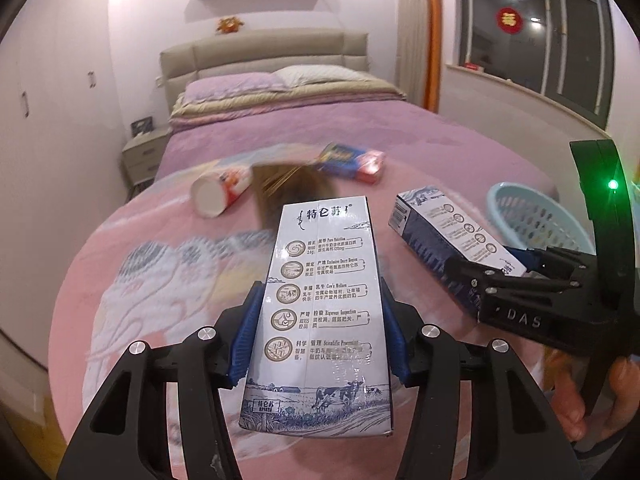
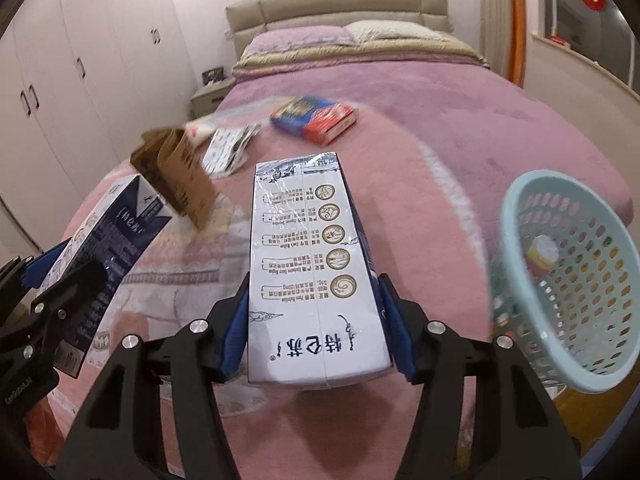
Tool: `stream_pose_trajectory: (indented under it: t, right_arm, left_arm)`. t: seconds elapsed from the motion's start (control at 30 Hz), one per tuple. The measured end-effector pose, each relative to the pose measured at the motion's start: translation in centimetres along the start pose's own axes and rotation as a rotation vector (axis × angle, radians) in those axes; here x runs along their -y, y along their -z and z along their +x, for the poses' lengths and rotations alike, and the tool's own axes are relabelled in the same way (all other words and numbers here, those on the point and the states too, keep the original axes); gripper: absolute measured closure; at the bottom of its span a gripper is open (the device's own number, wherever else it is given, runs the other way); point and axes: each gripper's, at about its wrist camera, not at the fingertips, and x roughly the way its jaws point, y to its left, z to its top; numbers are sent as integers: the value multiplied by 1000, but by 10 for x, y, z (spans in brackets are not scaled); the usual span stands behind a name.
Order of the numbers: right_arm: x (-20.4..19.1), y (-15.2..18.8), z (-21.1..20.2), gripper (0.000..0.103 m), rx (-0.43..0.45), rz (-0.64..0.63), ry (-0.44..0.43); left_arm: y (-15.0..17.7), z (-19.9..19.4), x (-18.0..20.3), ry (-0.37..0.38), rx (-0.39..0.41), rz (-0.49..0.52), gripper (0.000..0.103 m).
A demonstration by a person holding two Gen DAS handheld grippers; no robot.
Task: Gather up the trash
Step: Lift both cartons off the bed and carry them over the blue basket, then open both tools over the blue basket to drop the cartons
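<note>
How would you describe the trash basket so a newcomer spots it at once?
Start from the bed with the pink blanket. At its near right side, beside the milk carton held in the right tool, sits the light blue plastic basket. It is the only round, perforated container there; everything nearby is a box or carton.

White-and-navy printed milk cartons (image 1: 320,312), pale blue perforated basket (image 2: 568,280), red-and-blue box (image 2: 314,118), brown cardboard (image 2: 176,176), pink bedspread (image 2: 440,152).

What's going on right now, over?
Left gripper and right gripper each clamp a milk carton. Basket at right. Nothing blocking.
</note>
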Motion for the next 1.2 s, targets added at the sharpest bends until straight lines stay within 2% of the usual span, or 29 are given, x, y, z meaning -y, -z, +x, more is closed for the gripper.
stream_pose_trajectory:
  t: [0.3, 0.53, 0.7, 0.83, 1.0, 1.07, 1.17, 1.2]
  right_arm:
    - [65, -18, -47, 48, 124, 100, 102]
    - [138, -26, -73, 48, 171, 201, 215]
    - [182, -24, -73, 48, 165, 280, 274]
    - [219, -20, -67, 48, 135, 351, 332]
    - [249, -9, -56, 47, 93, 415, 355]
    - [255, -5, -51, 45, 75, 426, 368]
    - [264, -1, -43, 40, 37, 454, 379]
    - [267, 1, -42, 40, 34, 463, 373]
  left_arm:
    - [-44, 14, 67, 123, 75, 75, 52]
    - [-75, 44, 136, 236, 69, 135, 52]
    - [-86, 79, 185, 304, 28, 190, 52]
    - [-93, 105, 206, 341, -11, 195, 52]
    - [-95, 130, 226, 370, -53, 196, 51]
    - [-92, 135, 235, 395, -66, 230, 51]
    - [-92, 141, 241, 374, -60, 259, 40]
    - [-92, 140, 241, 374, -60, 257, 40]
